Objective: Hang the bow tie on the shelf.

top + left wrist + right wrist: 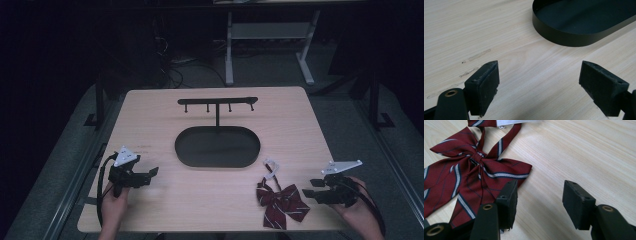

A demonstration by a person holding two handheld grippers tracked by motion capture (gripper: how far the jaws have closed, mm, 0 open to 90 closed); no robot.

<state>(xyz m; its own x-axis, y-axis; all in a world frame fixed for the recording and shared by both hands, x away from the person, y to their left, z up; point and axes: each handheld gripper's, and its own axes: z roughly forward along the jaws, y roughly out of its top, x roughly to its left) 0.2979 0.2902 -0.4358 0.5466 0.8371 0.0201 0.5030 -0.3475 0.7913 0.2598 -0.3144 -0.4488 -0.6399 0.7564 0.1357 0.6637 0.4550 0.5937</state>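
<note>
Bow tie at the lower right, beside the right gripper.
Both grippers released, holding nothing; left gripper at lower left.

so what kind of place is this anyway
Probably a lab or workshop set up for recording handling trials, not a home. A bare wooden table stands in a dark room, cables trail over the grey floor behind it, and the white legs of another workbench stand beyond.

Black left gripper and right gripper, grey three-cornered plates, brass-ringed screw holes.
</note>
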